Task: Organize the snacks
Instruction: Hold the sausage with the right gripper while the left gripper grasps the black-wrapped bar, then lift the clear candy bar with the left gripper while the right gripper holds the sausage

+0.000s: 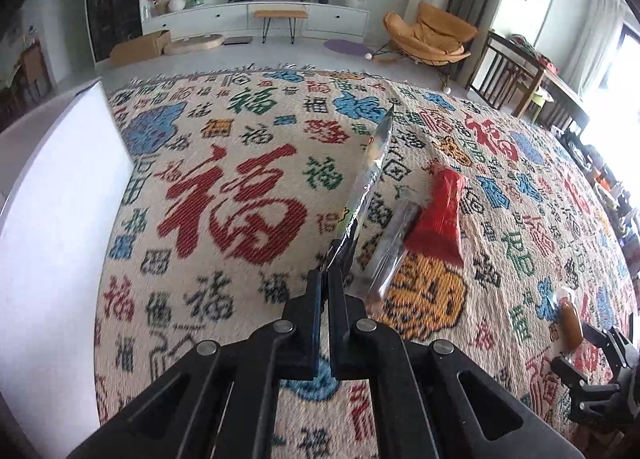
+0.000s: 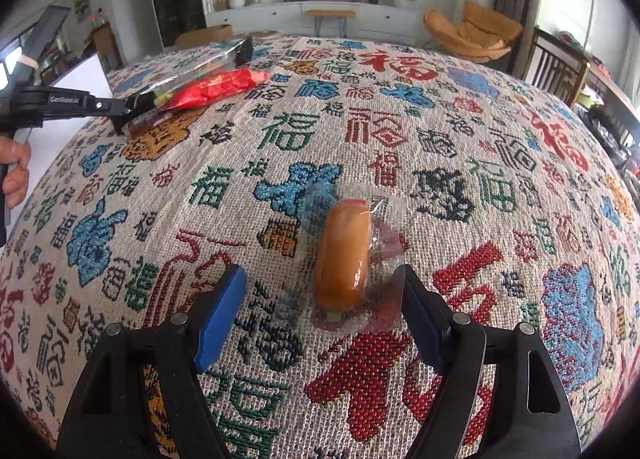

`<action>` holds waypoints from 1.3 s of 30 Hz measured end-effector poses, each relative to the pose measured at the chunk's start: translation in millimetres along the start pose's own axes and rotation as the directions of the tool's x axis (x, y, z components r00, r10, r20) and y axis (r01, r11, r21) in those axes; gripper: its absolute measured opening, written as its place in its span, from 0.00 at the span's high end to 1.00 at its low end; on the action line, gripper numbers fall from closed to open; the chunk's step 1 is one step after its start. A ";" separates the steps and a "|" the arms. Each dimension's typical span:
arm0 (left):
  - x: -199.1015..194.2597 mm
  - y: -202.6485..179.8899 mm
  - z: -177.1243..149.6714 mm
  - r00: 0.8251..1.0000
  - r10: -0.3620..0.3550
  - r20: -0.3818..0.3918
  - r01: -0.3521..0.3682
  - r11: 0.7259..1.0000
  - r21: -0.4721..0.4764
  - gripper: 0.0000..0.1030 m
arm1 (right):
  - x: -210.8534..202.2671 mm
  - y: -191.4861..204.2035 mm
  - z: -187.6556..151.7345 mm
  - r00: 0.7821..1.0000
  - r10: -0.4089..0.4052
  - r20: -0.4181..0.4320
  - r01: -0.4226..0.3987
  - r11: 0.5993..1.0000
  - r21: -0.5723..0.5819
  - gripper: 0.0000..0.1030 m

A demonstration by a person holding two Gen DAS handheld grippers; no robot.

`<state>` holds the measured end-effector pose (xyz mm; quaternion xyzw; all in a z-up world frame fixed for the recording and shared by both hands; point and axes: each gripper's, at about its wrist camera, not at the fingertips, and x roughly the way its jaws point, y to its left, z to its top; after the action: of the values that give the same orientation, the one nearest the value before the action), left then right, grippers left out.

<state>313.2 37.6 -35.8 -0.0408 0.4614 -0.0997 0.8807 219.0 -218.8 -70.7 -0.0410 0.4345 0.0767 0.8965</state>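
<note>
While clamped edge-on in left gripper (image 1: 335, 259), silver packet (image 1: 370, 175), sausage (image 2: 342, 255) between open right gripper (image 2: 320, 299).

a shiny foil snack packet (image 1: 370, 175) stands on edge in mid-frame of the left wrist view, slanting up to the right, its lower end pinched. right of it lie a clear-wrapped packet (image 1: 390, 249) and a red packet (image 1: 438, 219), touching, both flat. a brown sausage-like snack in clear wrap (image 2: 344, 255) lies lengthwise at the centre of the right wrist view, flat on the patterned cloth (image 2: 400, 139).
</note>
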 end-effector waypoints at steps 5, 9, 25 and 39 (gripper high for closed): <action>-53.6 24.5 -74.2 0.998 -0.055 -0.038 0.051 0.994 -0.092 0.98 | -0.2 -0.2 -0.1 1.000 0.000 0.000 0.000 1.000 0.000 0.23; -95.7 24.0 -149.7 0.987 -0.124 -0.107 0.105 0.980 -0.167 0.77 | -0.4 -0.6 -0.3 1.000 0.000 0.000 0.000 1.000 0.000 0.23; -96.5 -1.8 -119.5 0.994 -0.110 -0.003 0.110 0.994 -0.013 0.18 | -1.0 -1.2 -0.4 1.000 0.001 0.000 -0.001 1.000 0.001 0.23; -39.5 10.1 -128.2 0.992 0.122 0.015 -0.123 0.986 0.109 0.01 | -0.9 0.2 -0.2 1.000 0.004 0.000 -0.004 1.000 0.004 0.23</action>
<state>187.5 58.5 -78.9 0.0355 0.4533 -0.0705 0.8879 218.3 -218.7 -70.1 -0.0385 0.4345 0.0780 0.8965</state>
